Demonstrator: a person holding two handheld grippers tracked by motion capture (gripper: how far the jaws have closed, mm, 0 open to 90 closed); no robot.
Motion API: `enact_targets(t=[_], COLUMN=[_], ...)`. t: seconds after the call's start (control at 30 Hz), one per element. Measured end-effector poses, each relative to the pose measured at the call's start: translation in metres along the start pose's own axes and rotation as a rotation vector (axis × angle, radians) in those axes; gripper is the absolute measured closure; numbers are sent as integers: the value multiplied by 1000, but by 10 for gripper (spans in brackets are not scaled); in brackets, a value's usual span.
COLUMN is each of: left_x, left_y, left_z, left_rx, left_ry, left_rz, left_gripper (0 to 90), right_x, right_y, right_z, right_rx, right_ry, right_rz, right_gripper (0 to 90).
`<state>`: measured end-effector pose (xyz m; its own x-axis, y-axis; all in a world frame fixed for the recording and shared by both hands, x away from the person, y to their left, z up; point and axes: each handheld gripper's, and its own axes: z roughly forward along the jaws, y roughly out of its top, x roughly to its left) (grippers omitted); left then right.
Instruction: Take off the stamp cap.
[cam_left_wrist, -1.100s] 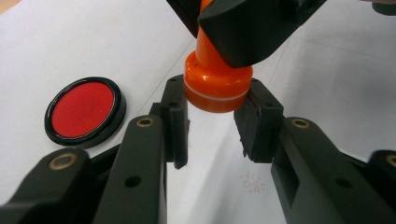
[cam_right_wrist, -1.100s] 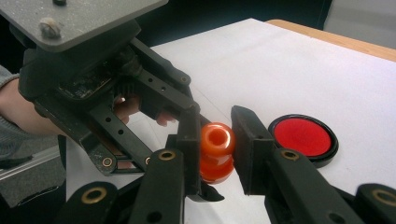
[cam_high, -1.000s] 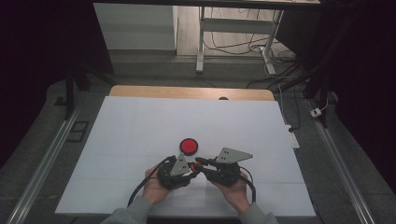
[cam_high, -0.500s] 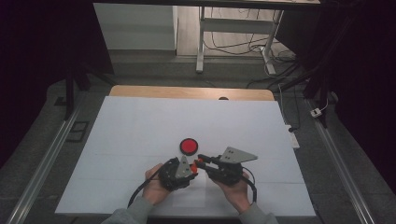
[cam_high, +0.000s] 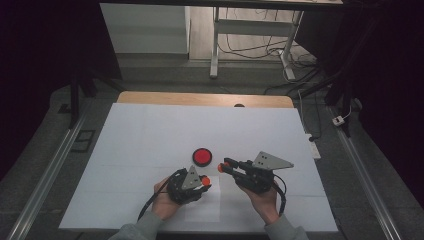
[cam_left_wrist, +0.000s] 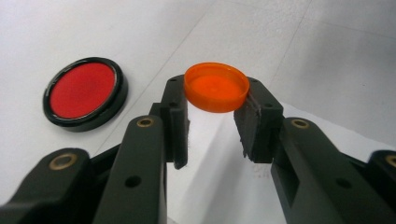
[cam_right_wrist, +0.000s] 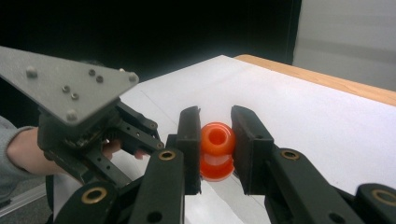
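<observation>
An orange cap (cam_left_wrist: 216, 87) is pinched between the pads of my left gripper (cam_left_wrist: 216, 100), which is shut on it. In the high view the left gripper (cam_high: 205, 180) sits near the table's front with the cap (cam_high: 205, 179) at its tip. My right gripper (cam_right_wrist: 215, 126) is shut on a small orange bottle-like piece (cam_right_wrist: 217, 149) with a round opening facing the camera. In the high view the right gripper (cam_high: 220, 167) points left, and a small gap separates its tip from the left one. A red disc with a black rim (cam_high: 202, 156) (cam_left_wrist: 85, 92) lies flat on the white sheet just beyond both tips.
A white sheet (cam_high: 150, 135) covers the table, with a wooden edge (cam_high: 200, 98) along the far side. Metal rails (cam_high: 45, 175) run down both sides. Beyond the table stand a white frame leg (cam_high: 215, 45) and loose cables (cam_high: 280, 55). The left gripper's grey plate (cam_right_wrist: 65, 84) looms close in the right gripper view.
The right gripper has drawn back to the right and slightly up with its orange piece, opening a gap from the left gripper's cap. The left gripper has stayed put.
</observation>
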<state>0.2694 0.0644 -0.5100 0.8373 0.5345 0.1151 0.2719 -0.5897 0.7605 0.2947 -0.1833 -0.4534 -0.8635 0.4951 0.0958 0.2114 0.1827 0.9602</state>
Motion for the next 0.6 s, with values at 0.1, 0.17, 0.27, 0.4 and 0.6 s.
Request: enact_targets(t=[0.1, 0.17, 0.27, 0.4, 0.6], left_x=[2, 4, 8, 13, 18], left_y=[-1, -1, -2, -5, -11], left_z=[-4, -7, -12, -18, -29], left_rx=[-23, -38, -52, -55, -67], left_ry=[-1, -3, -7, 0, 13], left_rz=[-19, -31, -52, -65, -88], left_gripper=[657, 656, 656, 656, 655], right_x=[0, 0, 0, 0, -1], right_y=[-1, -2, -3, -4, -3], right_z=[1, 1, 2, 2, 2], right_rx=[4, 6, 12, 16, 17], right_ry=[2, 4, 9, 11, 11], right_rz=[5, 5, 2, -2, -1], right_gripper=[728, 728, 728, 728, 727])
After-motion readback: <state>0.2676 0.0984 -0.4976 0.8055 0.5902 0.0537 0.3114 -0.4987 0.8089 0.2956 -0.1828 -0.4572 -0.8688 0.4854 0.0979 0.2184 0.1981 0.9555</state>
